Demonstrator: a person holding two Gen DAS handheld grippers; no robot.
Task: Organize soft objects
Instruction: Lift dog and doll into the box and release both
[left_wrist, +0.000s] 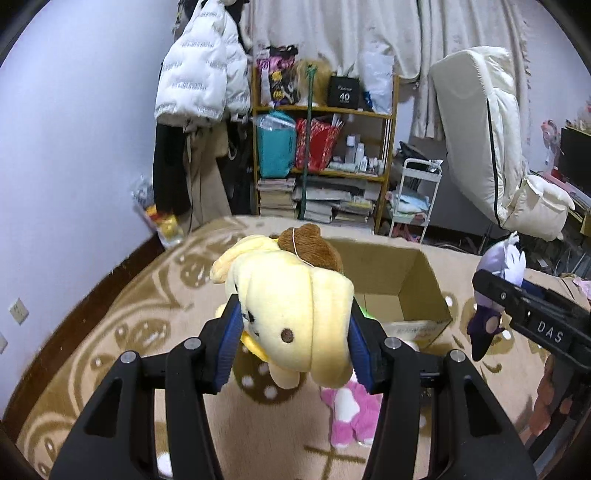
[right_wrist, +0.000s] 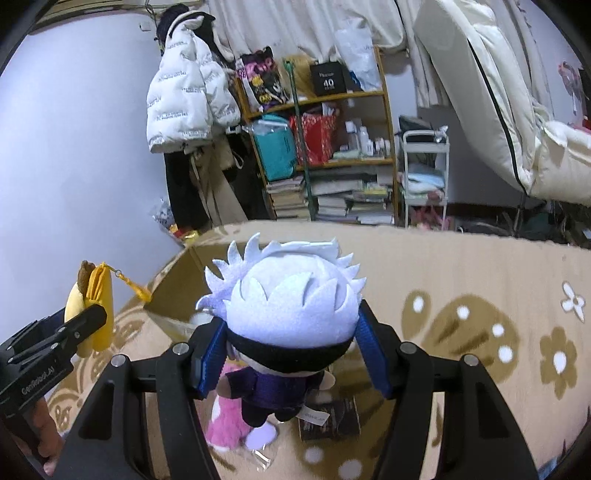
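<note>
Soft toys are held one in each gripper, both lifted clear of the beige rug with brown floral swirls (left_wrist: 122, 317). Nearest in the left wrist view, the left gripper (left_wrist: 293, 341) has its blue-padded fingers (left_wrist: 229, 343) clamped on the head of a pale yellow plush dog with a brown beret (left_wrist: 291, 295); the dog's face with its dark nose turns toward the camera, and its long axis runs away from the lens, beret at the far end, feet hanging down at the near end. In the right wrist view the right gripper (right_wrist: 291, 350) is closed on a white spiky-haired plush doll with a black blindfold and dark purple outfit (right_wrist: 288, 314). The pads press the sides of its head, the doll hangs upright with its long axis vertical, hair up and legs down, its back or top of the head toward the camera.

Below both, on the rug, lies a pink and white plush animal (left_wrist: 351, 413), and just right of it in the right wrist view a dark flat packet (right_wrist: 328, 417). Beyond the toys sits an open brown cardboard box (left_wrist: 399, 280), its mouth tipped toward the camera. Farther off stand a wooden shelf stacked with books and bags (left_wrist: 325, 158), a white puffer jacket hanging at its left (left_wrist: 199, 74), a small white trolley (left_wrist: 417, 192) and a cream mattress leaning at the right (left_wrist: 476, 129).
</note>
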